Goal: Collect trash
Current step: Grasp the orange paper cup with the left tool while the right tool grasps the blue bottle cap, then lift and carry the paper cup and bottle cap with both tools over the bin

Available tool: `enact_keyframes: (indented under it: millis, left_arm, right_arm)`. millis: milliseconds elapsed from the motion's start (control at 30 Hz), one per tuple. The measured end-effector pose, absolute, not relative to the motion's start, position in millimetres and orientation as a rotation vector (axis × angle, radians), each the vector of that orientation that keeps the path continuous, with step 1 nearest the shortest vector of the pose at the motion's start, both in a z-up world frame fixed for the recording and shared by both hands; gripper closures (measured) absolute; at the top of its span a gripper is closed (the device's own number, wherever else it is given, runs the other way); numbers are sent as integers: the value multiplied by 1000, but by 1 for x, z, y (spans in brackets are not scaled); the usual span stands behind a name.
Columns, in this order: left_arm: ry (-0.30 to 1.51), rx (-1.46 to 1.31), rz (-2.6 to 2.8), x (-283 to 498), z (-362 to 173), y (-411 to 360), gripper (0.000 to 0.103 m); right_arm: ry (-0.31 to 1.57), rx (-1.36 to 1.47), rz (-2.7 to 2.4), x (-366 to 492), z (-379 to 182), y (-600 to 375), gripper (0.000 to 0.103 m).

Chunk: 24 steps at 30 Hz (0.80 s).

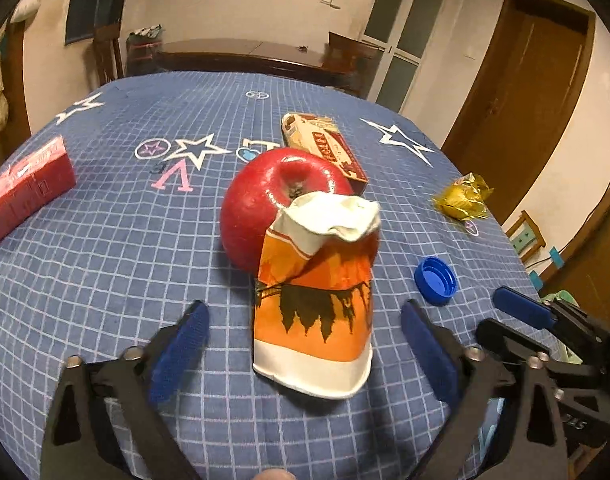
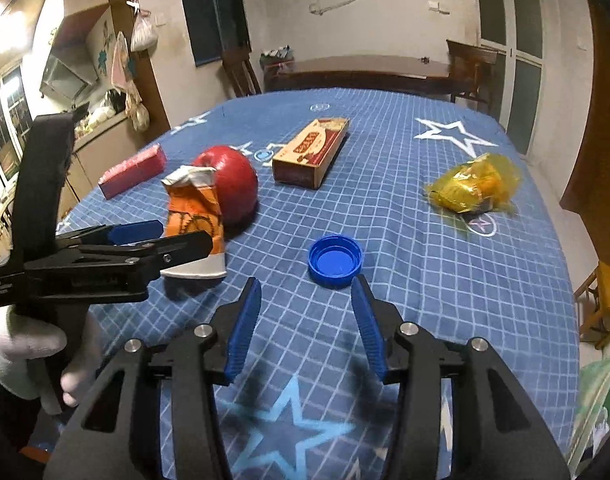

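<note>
Two claws, both with jaws apart, neither clamped on anything. Between the blue pads of the left claw (image 1: 303,312): the crushed orange-and-white paper cup (image 1: 313,320), lying on the blue checked cloth of the bench (image 1: 105,260), white base nearest, crumpled mouth against the round red apple (image 1: 257,208) behind. Bare cloth on either side of the cup, so no pad contact yet. Just ahead of the right claw (image 2: 305,284): the round blue plastic bottle cap (image 2: 335,261), open side up, flat on the cloth.

For the cup: aim the pads at the printed middle, not the torn, soft mouth. Centre before closing. Squeeze gently, expecting more collapse. Lift up and back, away from the apple, to avoid setting the fruit rolling.

For the cap: bring the tips low, one on each side of the ribbed rim. Close across the widest part. Stay close to the cloth without snagging the fabric; probably a shallow, slippery hold.

Farther out, well apart: a crumpled yellow plastic wrapper (image 2: 473,184), a flat brown cardboard box (image 2: 311,152) beyond the apple, a red rectangular packet (image 1: 25,196) at the bench's left edge. Likely later pickings. Leave the apple alone, probably no trash.
</note>
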State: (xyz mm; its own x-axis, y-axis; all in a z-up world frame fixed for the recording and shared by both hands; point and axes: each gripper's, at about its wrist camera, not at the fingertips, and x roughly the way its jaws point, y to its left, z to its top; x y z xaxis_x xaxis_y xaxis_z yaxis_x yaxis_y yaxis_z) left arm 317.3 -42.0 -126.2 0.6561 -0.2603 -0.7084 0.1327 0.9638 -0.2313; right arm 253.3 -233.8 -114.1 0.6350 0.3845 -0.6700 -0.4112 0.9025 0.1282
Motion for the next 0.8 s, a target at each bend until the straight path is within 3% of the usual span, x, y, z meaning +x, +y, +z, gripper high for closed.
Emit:
enact_keyframes:
  millis: [67, 300, 467, 533, 800]
  left_arm:
    - [840, -182, -237, 324, -130, -39, 34]
    - [825, -201, -277, 320, -129, -34, 53]
    - [820, -206, -288, 310, -127, -24, 57]
    - [811, -205, -292, 304, -124, -19, 57]
    - [757, -179, -279, 272, -109, -3, 57]
  right_arm:
    - [771, -42, 444, 262, -118, -232, 58]
    - [824, -79, 379, 287, -124, -220, 51]
    - [861, -125, 353, 294, -132, -212, 51]
    - [871, -128, 349, 293, -135, -210, 65]
    - [793, -101, 331, 268, -123, -208, 66]
